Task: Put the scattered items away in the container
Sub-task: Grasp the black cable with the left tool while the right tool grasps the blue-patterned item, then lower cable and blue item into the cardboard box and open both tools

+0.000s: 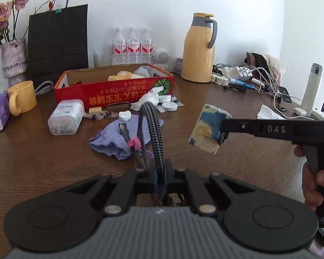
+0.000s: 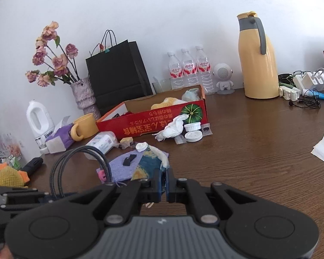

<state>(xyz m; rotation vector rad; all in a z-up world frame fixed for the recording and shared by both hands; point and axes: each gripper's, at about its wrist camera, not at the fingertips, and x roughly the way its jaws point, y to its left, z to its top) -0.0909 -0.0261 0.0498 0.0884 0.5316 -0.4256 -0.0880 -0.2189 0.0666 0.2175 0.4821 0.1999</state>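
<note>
Tissue pack: the right claw [image 2: 162,182] is clamped on a small blue-and-yellow printed tissue pack [image 1: 209,128], held up in the air above the tabletop [image 1: 237,99], well apart from the box. It looks light and soft; the wrapper dents under the fingers, so I'd guess it can twist or slip if pinched only at a corner. The hold is near one end.

Cable: the left claw [image 1: 159,180] is closed on a looped braided cable [image 1: 154,127], bound with a pink tie [image 1: 134,143]. Springy, probably stiff enough to stand up as a loop, and likely to flop wide when let go.

Container: a red cardboard box [image 1: 118,92] with a pumpkin picture, open top, already holding a yellow soft thing and a pale wrapped bundle. Low walls, so dropping in from above looks easy.

Still scattered: a purple cloth [image 1: 116,139] below the cable, a clear plastic tub [image 1: 65,117], white round lids [image 1: 168,104], a crumpled white tissue [image 1: 149,99] against the box front.

In the way: the yellow mug [image 1: 22,100] just beside the box's left end; the yellow thermos jug [image 1: 199,47] and water bottles [image 1: 131,45] stand behind it, close enough to knock on a long reach.
</note>
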